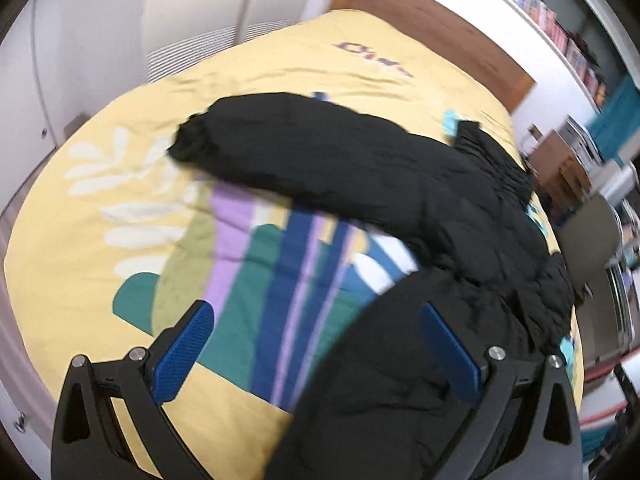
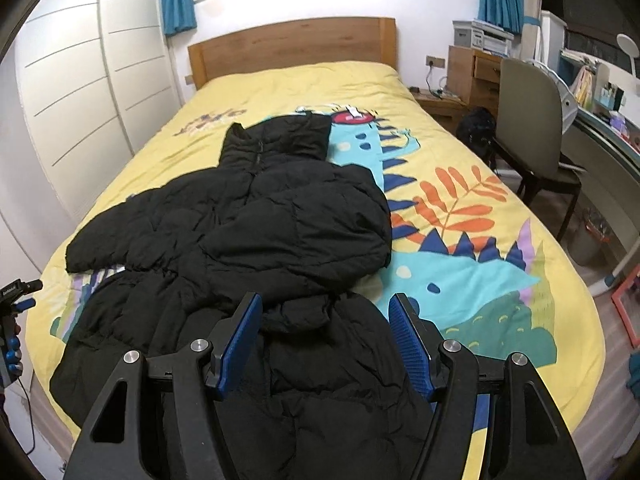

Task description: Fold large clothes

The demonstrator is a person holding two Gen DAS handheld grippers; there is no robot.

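A black puffer jacket (image 2: 248,216) lies spread across a bed (image 2: 480,240) covered with a yellow cartoon-print cover. Its collar points toward the wooden headboard (image 2: 292,46), and its hem hangs close to the near edge. One sleeve (image 2: 132,232) stretches sideways to the left in the right wrist view; the other side seems already turned in over the chest, leaving a rumpled bulge in the middle. The right gripper (image 2: 324,340) hovers over the lower part of the jacket with its blue pads spread apart, nothing between them. The left gripper (image 1: 316,356) is also spread wide and empty, above the bedcover beside the jacket's left edge; that view is blurred. The step in hand looks like reaching for the next fold, probably the outstretched sleeve or the hem. To do it well, each gripper should come down on an edge and pinch one or two layers of the thick padding, not a big bunch. Lift just enough to clear the body, carry the fabric across flat, and press the trapped air out, since the stuffing tends to spring back.
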